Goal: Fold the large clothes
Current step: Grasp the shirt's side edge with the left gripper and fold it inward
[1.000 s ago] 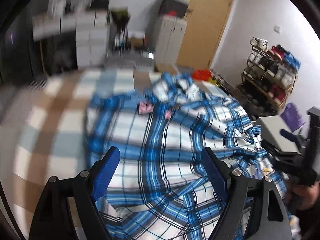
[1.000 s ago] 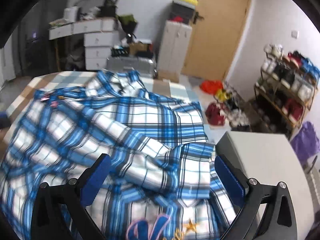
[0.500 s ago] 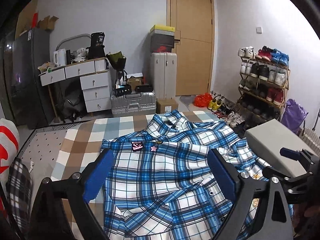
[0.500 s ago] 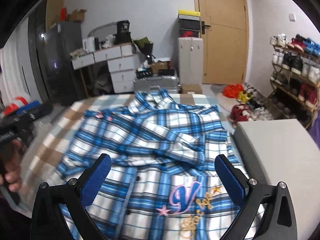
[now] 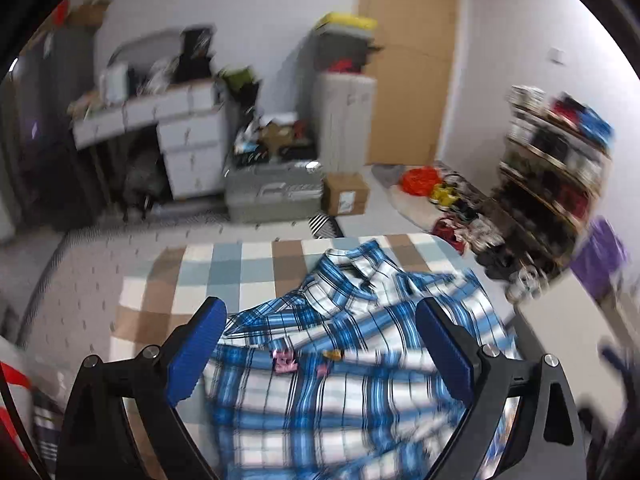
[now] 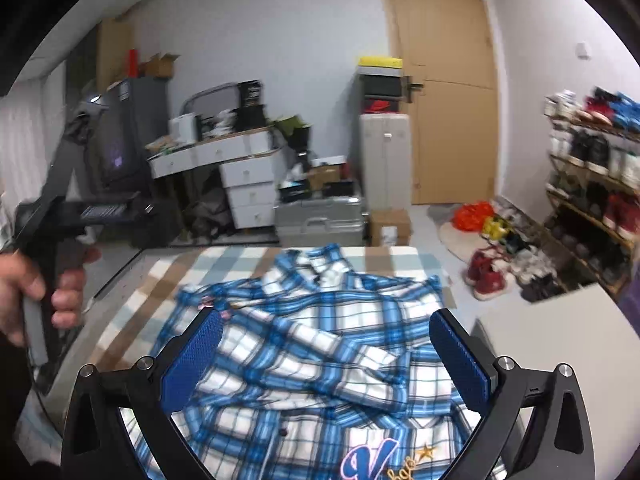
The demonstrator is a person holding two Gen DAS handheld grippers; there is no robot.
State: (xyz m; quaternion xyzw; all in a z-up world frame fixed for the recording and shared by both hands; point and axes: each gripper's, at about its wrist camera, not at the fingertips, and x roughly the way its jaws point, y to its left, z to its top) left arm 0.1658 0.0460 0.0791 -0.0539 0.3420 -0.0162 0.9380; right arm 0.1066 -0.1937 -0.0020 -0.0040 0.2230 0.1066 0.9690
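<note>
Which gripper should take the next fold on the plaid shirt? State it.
Probably right. The right gripper hangs open over the plaid shirt, its loose sleeve between the fingers; the left gripper, also open, sits off toward the collar.

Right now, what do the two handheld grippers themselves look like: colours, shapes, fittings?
Both match. The left gripper and right gripper each have black angular finger arms with triangular cut-outs and round silver screw heads. The pads are flat blue rectangles with a fine dotted texture. Seen from the right wrist view, the left unit has a black body on a grey pistol-style handle. No cables or sleeves show.
</note>
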